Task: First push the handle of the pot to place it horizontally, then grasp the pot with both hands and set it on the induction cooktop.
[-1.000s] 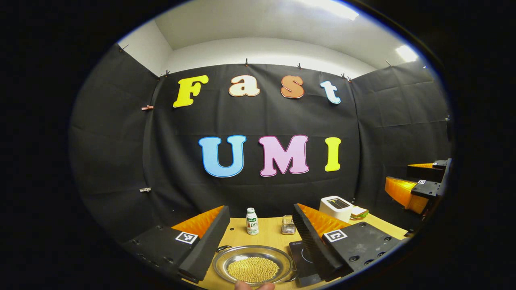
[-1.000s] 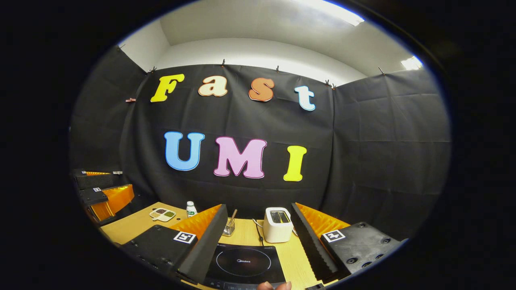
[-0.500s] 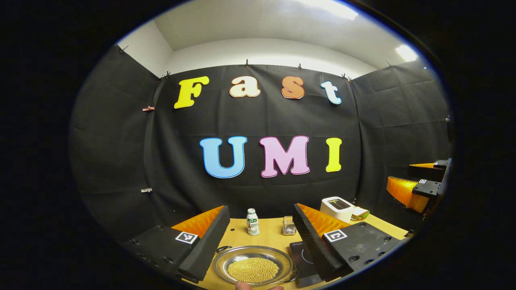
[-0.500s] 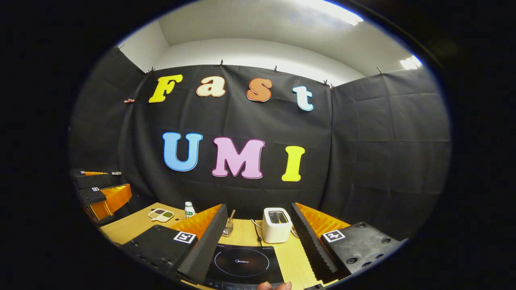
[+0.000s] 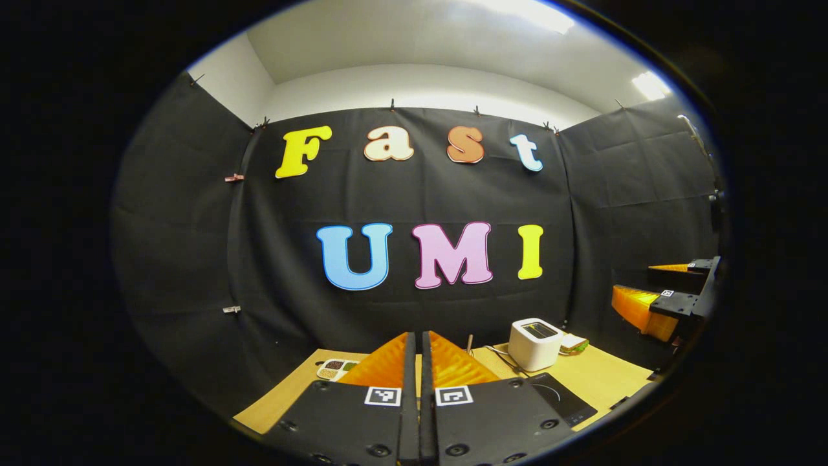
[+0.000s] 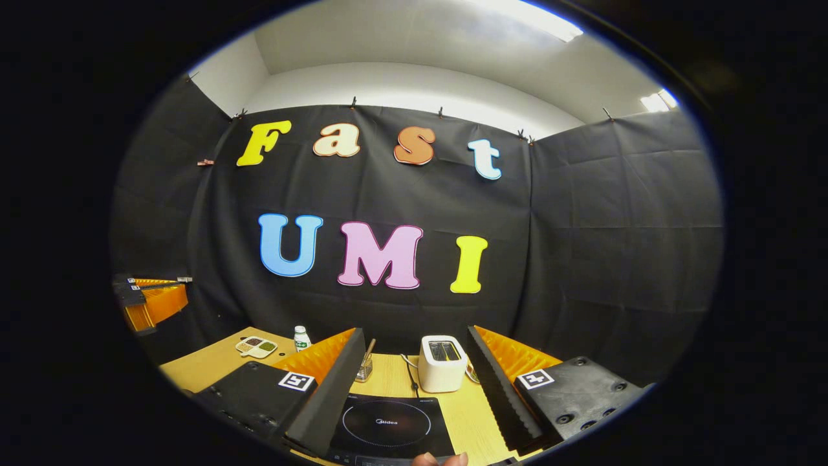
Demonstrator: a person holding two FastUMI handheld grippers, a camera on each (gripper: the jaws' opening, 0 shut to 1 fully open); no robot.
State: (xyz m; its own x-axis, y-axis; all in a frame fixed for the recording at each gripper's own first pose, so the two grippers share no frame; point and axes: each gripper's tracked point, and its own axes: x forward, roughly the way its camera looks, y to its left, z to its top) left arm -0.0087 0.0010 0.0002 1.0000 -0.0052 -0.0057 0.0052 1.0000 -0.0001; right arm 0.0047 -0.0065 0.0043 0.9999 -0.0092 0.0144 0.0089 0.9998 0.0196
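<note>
My left gripper is shut, its two fingers pressed flat together with nothing between them, low over the wooden table. They hide the table straight ahead of them. The black induction cooktop lies just to their right. In the right gripper view the cooktop sits between the spread fingers of my open right gripper, which holds nothing. My left gripper also shows far off at the left edge of that view, and my right gripper at the right edge of the left gripper view.
A white toaster stands behind the cooktop, its cord trailing left. A sandwich lies beside the toaster. A small bottle, a compartment dish and a glass holder with a stick stand at the back left.
My left gripper has gone from open to shut, and its fingers now cover the pot of yellow beads that lay between them. The right gripper has barely moved.
</note>
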